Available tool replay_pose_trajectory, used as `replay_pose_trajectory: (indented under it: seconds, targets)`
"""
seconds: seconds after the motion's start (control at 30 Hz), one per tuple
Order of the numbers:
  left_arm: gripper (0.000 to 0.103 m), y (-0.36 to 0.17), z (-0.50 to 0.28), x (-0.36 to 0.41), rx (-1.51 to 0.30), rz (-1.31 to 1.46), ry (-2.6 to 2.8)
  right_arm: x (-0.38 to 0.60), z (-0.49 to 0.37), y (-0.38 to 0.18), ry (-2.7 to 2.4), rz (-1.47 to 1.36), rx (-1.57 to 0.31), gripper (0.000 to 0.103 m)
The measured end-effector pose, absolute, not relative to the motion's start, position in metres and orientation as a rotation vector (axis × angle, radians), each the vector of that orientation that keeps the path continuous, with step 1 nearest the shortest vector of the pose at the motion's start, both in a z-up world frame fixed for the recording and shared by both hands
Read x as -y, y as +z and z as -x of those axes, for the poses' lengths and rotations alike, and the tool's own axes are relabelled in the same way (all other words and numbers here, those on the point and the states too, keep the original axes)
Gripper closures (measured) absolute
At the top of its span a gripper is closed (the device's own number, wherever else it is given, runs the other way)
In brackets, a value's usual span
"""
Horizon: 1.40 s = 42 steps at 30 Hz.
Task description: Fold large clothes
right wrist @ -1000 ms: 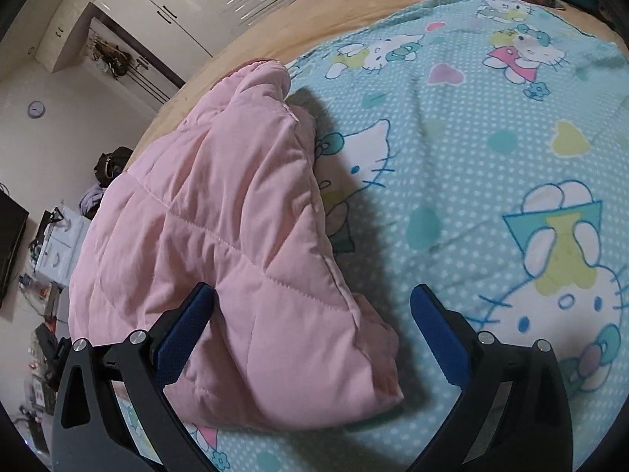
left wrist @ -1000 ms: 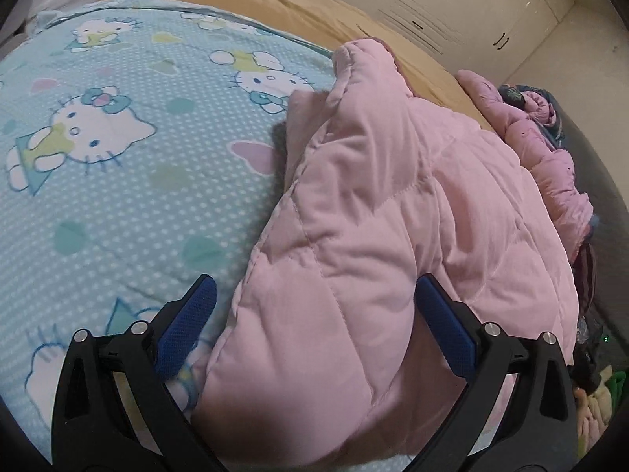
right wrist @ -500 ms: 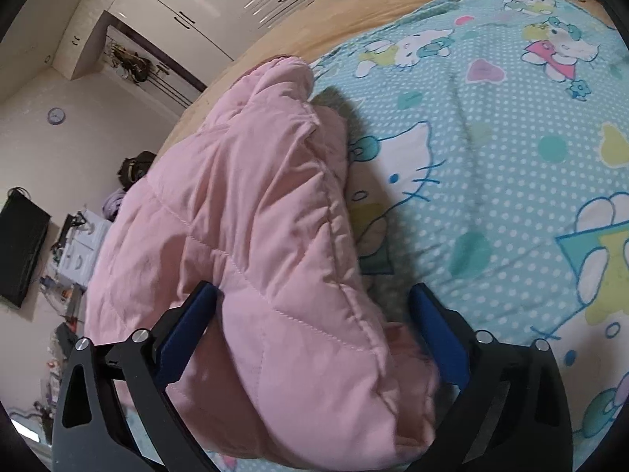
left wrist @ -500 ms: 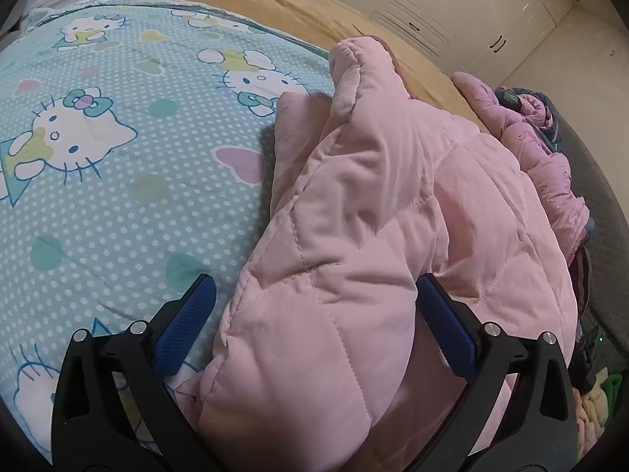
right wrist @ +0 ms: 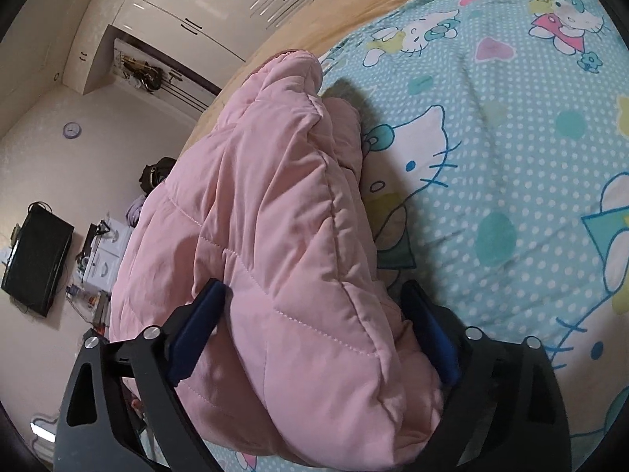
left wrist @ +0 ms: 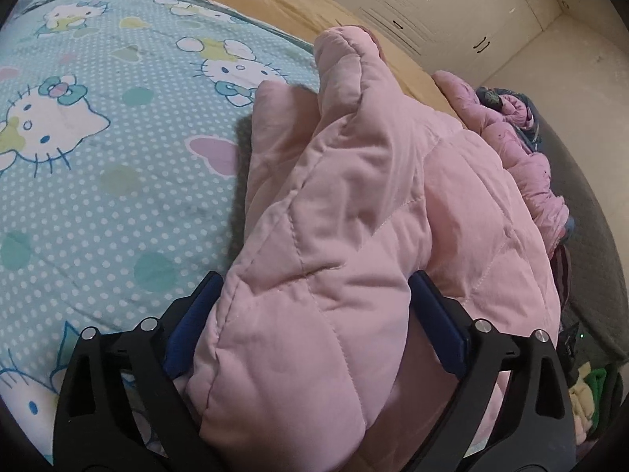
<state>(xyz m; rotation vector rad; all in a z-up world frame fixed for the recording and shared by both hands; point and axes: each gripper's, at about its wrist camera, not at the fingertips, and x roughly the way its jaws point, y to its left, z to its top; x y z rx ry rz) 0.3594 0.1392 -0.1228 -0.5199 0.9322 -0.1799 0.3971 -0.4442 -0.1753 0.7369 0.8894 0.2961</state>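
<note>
Both tongs, left gripper (left wrist: 314, 326) and right gripper (right wrist: 314, 326), have just been closing around the pink quilted jacket (left wrist: 354, 204). Neither clamps it yet. Bite deep into the padding before lifting.

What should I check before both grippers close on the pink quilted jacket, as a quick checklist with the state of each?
1. Left gripper straddles an end of the pink quilted jacket: ok; its jaws have just been closing with the padding between them.
2. Right gripper straddles the other end: ok.
3. Left pads pressing the fabric firmly: cannot tell.
4. Right pads pressing firmly: cannot tell.
5. Cartoon-cat bedsheet kept out of the jaws: cannot tell, padding hides it.
6. Bare sheet beside the jacket for folding: ok.
</note>
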Motion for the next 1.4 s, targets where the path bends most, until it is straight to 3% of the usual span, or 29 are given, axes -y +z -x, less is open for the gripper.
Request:
replay_pose_trajectory:
  seconds: [0.13,0.3,0.47,0.57,0.7,1.4]
  targets:
    - [0.027,-0.116,-0.361,-0.13,-0.923,0.511,-0.178,0.433,-0.398,-0.174,0.273,-0.722,-0.884,0.014]
    - [0.05,-0.093,-0.362,-0.112,-0.901,0.451,-0.17,0.419,-0.395,-0.16,0.282,-0.689,-0.847,0.033]
    - [0.052,-0.065,-0.357,-0.089,-0.852,0.361,-0.177,0.413,-0.391,-0.136,0.31,-0.628,-0.792,0.055]
    - [0.053,-0.06,-0.354,-0.091,-0.828,0.369,-0.183,0.411,-0.386,-0.123,0.347,-0.632,-0.74,0.06]
    - [0.06,-0.054,-0.352,-0.094,-0.803,0.393,-0.188,0.406,-0.38,-0.109,0.386,-0.62,-0.697,0.062]
    - [0.06,-0.012,-0.283,-0.104,-0.742,0.289,-0.258,0.354,-0.328,-0.037,0.555,-0.451,-0.632,0.063]
